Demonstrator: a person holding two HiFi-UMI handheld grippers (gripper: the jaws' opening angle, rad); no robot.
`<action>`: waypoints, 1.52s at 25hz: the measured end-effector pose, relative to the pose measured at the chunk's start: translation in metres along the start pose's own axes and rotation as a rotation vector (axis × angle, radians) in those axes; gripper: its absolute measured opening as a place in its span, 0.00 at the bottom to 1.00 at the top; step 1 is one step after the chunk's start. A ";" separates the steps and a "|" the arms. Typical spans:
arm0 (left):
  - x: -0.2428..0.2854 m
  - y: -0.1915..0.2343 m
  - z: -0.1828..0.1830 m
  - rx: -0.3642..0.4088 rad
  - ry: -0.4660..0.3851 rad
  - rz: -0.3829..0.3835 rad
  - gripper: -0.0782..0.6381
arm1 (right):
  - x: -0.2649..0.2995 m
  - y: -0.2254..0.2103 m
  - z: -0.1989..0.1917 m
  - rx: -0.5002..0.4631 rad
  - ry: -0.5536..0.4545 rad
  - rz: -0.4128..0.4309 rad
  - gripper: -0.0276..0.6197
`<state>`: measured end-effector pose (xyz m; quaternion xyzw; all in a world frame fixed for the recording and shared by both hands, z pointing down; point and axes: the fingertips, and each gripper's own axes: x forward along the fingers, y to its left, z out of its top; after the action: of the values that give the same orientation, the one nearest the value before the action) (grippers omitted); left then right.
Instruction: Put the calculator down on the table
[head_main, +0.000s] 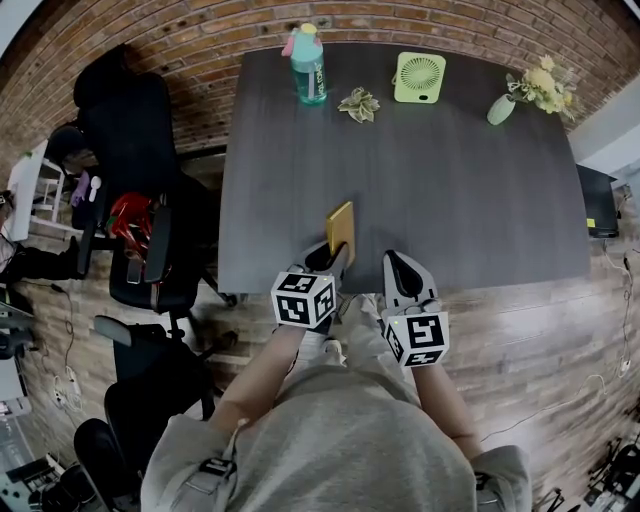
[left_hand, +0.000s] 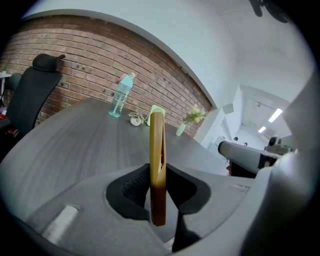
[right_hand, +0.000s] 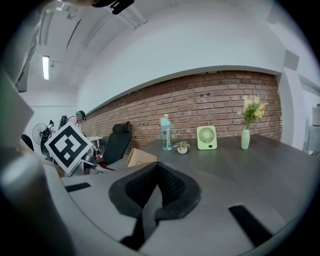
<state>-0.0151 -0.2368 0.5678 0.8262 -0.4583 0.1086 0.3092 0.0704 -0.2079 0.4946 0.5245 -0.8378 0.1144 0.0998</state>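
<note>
A thin tan calculator (head_main: 340, 228) stands on edge over the near part of the dark table (head_main: 450, 190). My left gripper (head_main: 335, 262) is shut on its near end. In the left gripper view the calculator (left_hand: 157, 150) rises edge-on between the pads of the left gripper (left_hand: 157, 187). Whether its lower edge touches the tabletop is hidden. My right gripper (head_main: 395, 262) hovers just to the right at the table's front edge, shut with nothing in it. In the right gripper view, the right gripper (right_hand: 152, 200) shows its pads meeting, and the calculator (right_hand: 140, 157) appears to the left.
Along the table's far edge stand a teal water bottle (head_main: 309, 65), a small plant (head_main: 358, 104), a green fan (head_main: 419, 77) and a vase of flowers (head_main: 503, 108). Black office chairs (head_main: 140, 200) crowd the left side. A black box (head_main: 598, 200) sits to the right.
</note>
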 end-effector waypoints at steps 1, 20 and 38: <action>0.002 0.000 0.000 0.003 0.004 0.000 0.23 | 0.001 -0.001 -0.001 0.002 0.002 -0.001 0.05; 0.022 0.013 -0.003 -0.040 0.039 -0.001 0.23 | 0.010 -0.001 -0.008 0.012 0.022 0.001 0.05; 0.052 0.030 0.002 -0.182 0.049 0.021 0.23 | 0.010 -0.009 -0.006 0.018 0.020 -0.013 0.05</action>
<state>-0.0113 -0.2853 0.6027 0.7868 -0.4673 0.0902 0.3930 0.0746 -0.2185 0.5043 0.5296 -0.8323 0.1267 0.1041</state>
